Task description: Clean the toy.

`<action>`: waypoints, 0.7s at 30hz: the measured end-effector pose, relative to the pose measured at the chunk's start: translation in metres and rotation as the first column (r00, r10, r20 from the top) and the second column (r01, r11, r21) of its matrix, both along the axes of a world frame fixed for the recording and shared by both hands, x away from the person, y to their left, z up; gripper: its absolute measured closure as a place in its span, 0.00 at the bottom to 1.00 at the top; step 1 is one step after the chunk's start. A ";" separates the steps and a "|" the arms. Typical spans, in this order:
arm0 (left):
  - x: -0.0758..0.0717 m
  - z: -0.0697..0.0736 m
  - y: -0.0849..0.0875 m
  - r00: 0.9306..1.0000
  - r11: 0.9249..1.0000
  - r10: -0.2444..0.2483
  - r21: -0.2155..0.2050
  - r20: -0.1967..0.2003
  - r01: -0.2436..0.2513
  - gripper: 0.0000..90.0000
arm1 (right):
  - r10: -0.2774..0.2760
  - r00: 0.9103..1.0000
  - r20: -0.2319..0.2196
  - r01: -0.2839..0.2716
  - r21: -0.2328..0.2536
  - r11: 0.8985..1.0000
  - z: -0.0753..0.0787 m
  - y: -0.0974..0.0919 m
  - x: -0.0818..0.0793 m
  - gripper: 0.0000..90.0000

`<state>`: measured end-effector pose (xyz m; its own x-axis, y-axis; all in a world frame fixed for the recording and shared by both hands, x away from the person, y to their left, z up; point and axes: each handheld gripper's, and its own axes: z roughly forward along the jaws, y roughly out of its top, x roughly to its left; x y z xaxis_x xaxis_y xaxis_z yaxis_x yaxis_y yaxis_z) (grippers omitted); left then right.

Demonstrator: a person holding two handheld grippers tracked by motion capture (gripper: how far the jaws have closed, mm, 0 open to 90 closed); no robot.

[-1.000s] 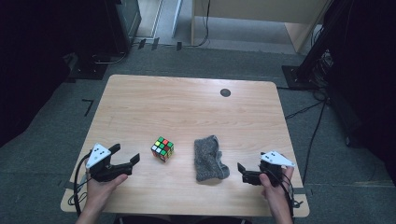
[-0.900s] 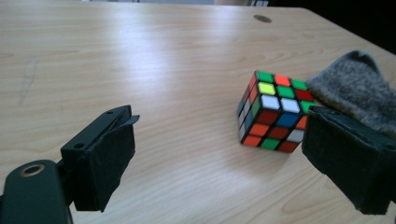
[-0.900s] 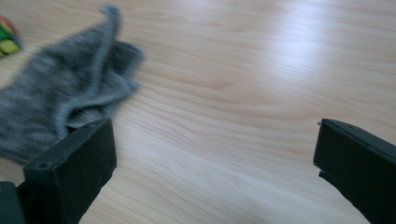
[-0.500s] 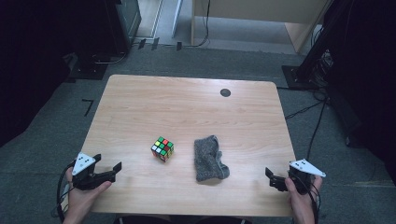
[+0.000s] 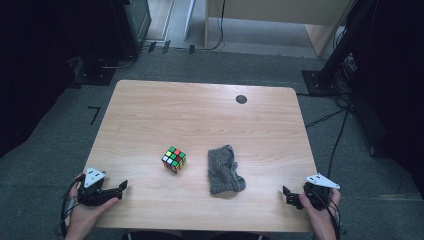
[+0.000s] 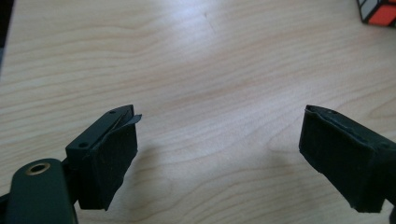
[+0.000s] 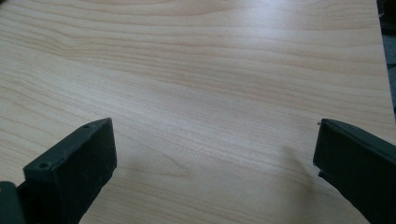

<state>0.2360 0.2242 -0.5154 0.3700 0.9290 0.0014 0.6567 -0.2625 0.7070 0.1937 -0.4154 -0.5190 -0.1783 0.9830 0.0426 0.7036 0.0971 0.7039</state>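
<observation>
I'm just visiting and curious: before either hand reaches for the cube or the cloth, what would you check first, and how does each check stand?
1. Left gripper open, nothing between its fingers: ok.
2. Right gripper open and empty: ok.
3. Multicoloured puzzle cube resting flat on the light wooden table, untouched: ok.
4. Crumpled grey knitted cloth apart from the cube: ok.
5. Path from each gripper to the nearer item unobstructed: ok.
6. Which item comes first: cannot tell.

Your left gripper (image 5: 119, 188) and right gripper (image 5: 289, 196) sit at the bench's (image 5: 200, 110) near corners, well apart from the cube (image 5: 174, 159) and grey sock (image 5: 224, 171) between them.
</observation>
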 end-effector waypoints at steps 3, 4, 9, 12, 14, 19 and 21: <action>0.001 -0.001 -0.002 1.000 1.000 0.002 0.013 -0.004 -0.002 0.15 | -0.005 1.000 -0.011 0.005 -0.018 1.000 -0.003 0.002 0.001 0.00; 0.001 -0.001 -0.003 1.000 1.000 -0.003 0.015 -0.003 0.003 0.15 | -0.008 1.000 -0.014 0.007 -0.020 1.000 -0.004 0.003 0.001 0.00; 0.000 -0.002 -0.003 1.000 1.000 -0.013 0.009 0.005 0.013 0.15 | -0.021 1.000 -0.006 0.021 -0.014 1.000 -0.006 0.002 0.000 0.00; 0.000 -0.002 -0.003 1.000 1.000 -0.012 0.009 0.004 0.012 0.15 | -0.025 1.000 0.007 0.025 -0.013 1.000 -0.008 0.003 0.000 0.00; 0.000 -0.002 -0.003 1.000 1.000 -0.008 0.008 0.004 0.008 0.15 | -0.024 1.000 0.008 0.025 -0.013 1.000 -0.008 0.003 0.000 0.00; 0.000 -0.002 -0.003 1.000 1.000 -0.007 0.007 0.004 0.007 0.15 | -0.018 1.000 0.008 0.018 -0.013 1.000 -0.008 0.002 0.000 0.00; 0.000 -0.002 -0.003 1.000 1.000 -0.007 0.007 0.004 0.007 0.15 | -0.018 1.000 0.008 0.018 -0.014 1.000 -0.008 0.002 0.000 0.00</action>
